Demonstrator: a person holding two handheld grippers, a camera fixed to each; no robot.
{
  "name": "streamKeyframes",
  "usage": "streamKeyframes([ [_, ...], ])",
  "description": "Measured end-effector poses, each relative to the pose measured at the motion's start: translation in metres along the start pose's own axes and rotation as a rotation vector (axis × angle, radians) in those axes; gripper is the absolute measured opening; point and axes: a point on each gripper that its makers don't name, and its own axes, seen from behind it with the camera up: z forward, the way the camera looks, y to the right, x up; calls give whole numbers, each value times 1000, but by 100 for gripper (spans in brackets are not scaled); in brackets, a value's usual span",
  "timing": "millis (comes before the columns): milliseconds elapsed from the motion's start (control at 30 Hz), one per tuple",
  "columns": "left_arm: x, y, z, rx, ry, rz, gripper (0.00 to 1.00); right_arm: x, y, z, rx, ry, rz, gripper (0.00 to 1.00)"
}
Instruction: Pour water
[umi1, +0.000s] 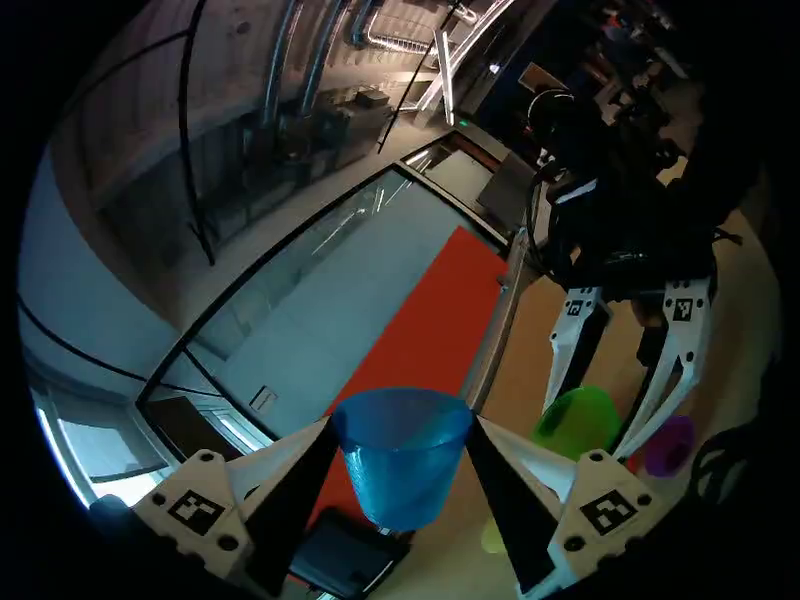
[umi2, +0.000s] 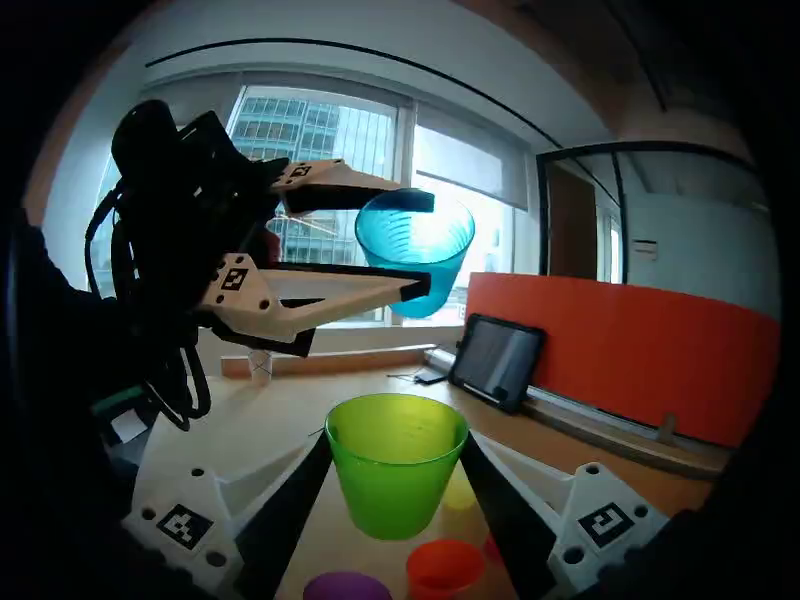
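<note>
The orange partition (umi2: 640, 350) runs along the far side of your wooden table (umi2: 570, 435), and a dark tablet (umi2: 497, 362) stands tilted just beside it. Your left gripper (umi1: 402, 445) pinches the blue cup (umi1: 402, 475) between both fingers, high above the table. Your right gripper (umi2: 396, 450) clamps the green cup (umi2: 396, 485) lower down. Below the green cup, an orange cup (umi2: 445, 568), a purple cup (umi2: 348, 588) and a yellow cup (umi2: 460, 490) sit on the table.
</note>
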Motion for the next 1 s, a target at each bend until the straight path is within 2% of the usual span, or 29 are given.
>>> streamKeyframes([
  [667,10,-7,0,16,2,104,88,-1,-1,-2,0,5,-1,91],
  [1000,12,-7,1,22,5,132,88,0,0,-4,-2,12,-1,91],
])
